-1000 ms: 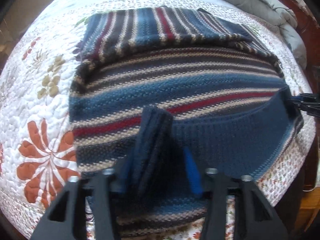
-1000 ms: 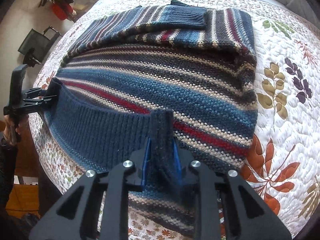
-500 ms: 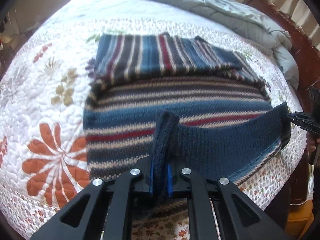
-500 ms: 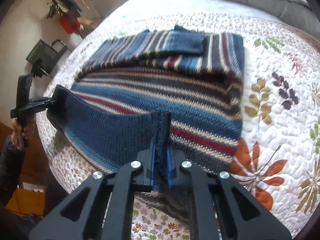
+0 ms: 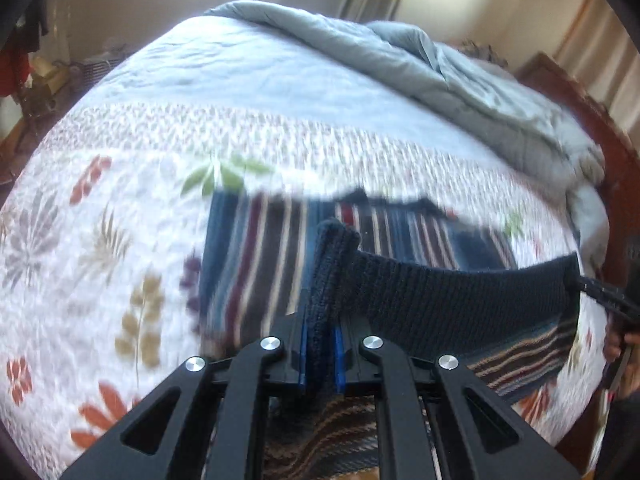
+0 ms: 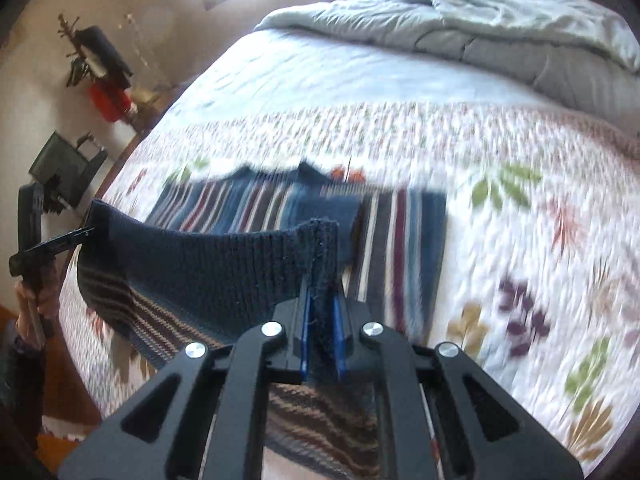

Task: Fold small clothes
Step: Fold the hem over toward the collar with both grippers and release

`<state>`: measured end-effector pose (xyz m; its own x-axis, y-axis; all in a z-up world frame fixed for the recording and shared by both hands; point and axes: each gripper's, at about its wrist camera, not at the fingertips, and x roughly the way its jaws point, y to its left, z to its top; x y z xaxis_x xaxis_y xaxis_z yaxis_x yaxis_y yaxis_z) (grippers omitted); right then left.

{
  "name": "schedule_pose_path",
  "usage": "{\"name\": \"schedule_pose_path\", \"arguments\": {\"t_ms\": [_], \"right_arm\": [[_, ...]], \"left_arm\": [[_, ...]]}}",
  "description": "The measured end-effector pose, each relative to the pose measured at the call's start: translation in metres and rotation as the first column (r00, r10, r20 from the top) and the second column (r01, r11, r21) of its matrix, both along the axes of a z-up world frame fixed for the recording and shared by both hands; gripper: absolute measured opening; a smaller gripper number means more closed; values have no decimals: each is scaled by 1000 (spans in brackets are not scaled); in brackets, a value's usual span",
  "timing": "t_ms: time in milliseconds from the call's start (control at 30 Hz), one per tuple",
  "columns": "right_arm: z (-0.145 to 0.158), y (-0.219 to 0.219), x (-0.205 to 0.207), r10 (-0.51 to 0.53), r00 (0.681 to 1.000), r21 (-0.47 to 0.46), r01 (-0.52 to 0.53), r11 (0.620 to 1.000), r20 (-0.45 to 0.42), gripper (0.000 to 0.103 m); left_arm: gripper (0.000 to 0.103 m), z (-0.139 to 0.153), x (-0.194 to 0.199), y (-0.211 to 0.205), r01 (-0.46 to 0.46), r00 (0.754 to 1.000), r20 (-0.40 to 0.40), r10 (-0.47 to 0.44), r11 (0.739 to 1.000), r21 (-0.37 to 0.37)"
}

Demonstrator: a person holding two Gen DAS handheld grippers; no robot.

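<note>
A striped blue, red and cream knitted sweater [image 5: 260,256] [image 6: 400,248] lies on the floral quilt. Its dark blue ribbed hem [image 5: 440,292] [image 6: 208,276] is lifted off the bed and stretched between both grippers. My left gripper [image 5: 320,344] is shut on one bunched corner of the hem. My right gripper [image 6: 322,340] is shut on the other corner. In the left wrist view the right gripper's tips [image 5: 600,292] show at the far right edge, pinching the hem. The left gripper [image 6: 60,244] shows at the left in the right wrist view, with a hand below it.
The white floral quilt [image 5: 120,200] [image 6: 540,240] spreads around the sweater. A rumpled grey duvet [image 5: 400,64] [image 6: 500,28] lies at the far end. A wooden bed frame [image 5: 568,92] runs along one side. A chair [image 6: 64,164] and red item [image 6: 108,100] stand by the wall.
Both grippers shut on the hem corners, then rose and carried the hem up and toward the far side. The views are higher and tilted up, showing more of the bed.
</note>
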<state>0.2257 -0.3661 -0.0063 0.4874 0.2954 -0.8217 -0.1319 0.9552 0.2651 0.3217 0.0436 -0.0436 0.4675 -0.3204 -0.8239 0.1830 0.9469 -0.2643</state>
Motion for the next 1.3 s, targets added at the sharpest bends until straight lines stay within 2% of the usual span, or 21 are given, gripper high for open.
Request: {"name": "schedule_pose_path", "arguments": {"t_ms": [167, 300, 400, 633, 733, 800, 833, 867, 900, 967, 1033, 1067, 1133, 1233, 1300], "right_arm": [[2, -3, 62, -35, 999, -44, 36, 998, 24, 8], [-24, -5, 110, -65, 998, -100, 67, 993, 23, 8], [-45, -10, 129, -96, 995, -100, 96, 990, 3, 8], [-111, -16, 161, -137, 985, -136, 123, 983, -101, 9], [-126, -14, 165, -141, 982, -157, 120, 980, -129, 11], [-127, -11, 163, -146, 981, -170, 124, 978, -125, 14], [-123, -12, 161, -149, 981, -164, 128, 978, -121, 23], [-119, -13, 160, -151, 981, -159, 131, 979, -120, 26], [-113, -15, 153, -150, 982, -156, 131, 979, -115, 28], [-100, -19, 141, -137, 984, -146, 120, 982, -114, 29], [-88, -23, 121, -116, 986, -127, 100, 987, -121, 36], [-85, -25, 110, -108, 986, -121, 92, 988, -127, 39], [-80, -28, 81, -87, 985, -117, 70, 991, -149, 39], [-76, -31, 38, -60, 982, -98, 43, 994, -179, 41], [-74, -32, 15, -42, 981, -68, 30, 997, -187, 48]], "left_arm": [[10, -5, 63, -12, -55, 998, 30, 54, 998, 29], [10, -30, 102, -21, -85, 996, 27, 83, 994, 62], [10, -56, 128, -27, -104, 994, -15, 106, 992, 73], [11, -116, 151, -42, -77, 988, -113, 103, 975, 210], [14, -124, 152, -45, -78, 986, -124, 109, 970, 232], [16, -124, 153, -46, -73, 986, -128, 108, 965, 251], [18, -120, 152, -46, -70, 987, -125, 104, 965, 253], [23, -116, 150, -45, -71, 987, -122, 105, 966, 250], [33, -111, 148, -42, -73, 987, -123, 106, 967, 245], [41, -102, 138, -31, -85, 985, -128, 117, 969, 232], [42, -93, 120, -17, -88, 984, -135, 119, 972, 217], [42, -91, 108, -10, -93, 981, -144, 129, 968, 235], [43, -91, 82, 4, -89, 976, -170, 136, 962, 259], [44, -90, 39, 22, -93, 974, -179, 139, 965, 246], [50, -87, 14, 32, -91, 976, -172, 133, 968, 234]]}}
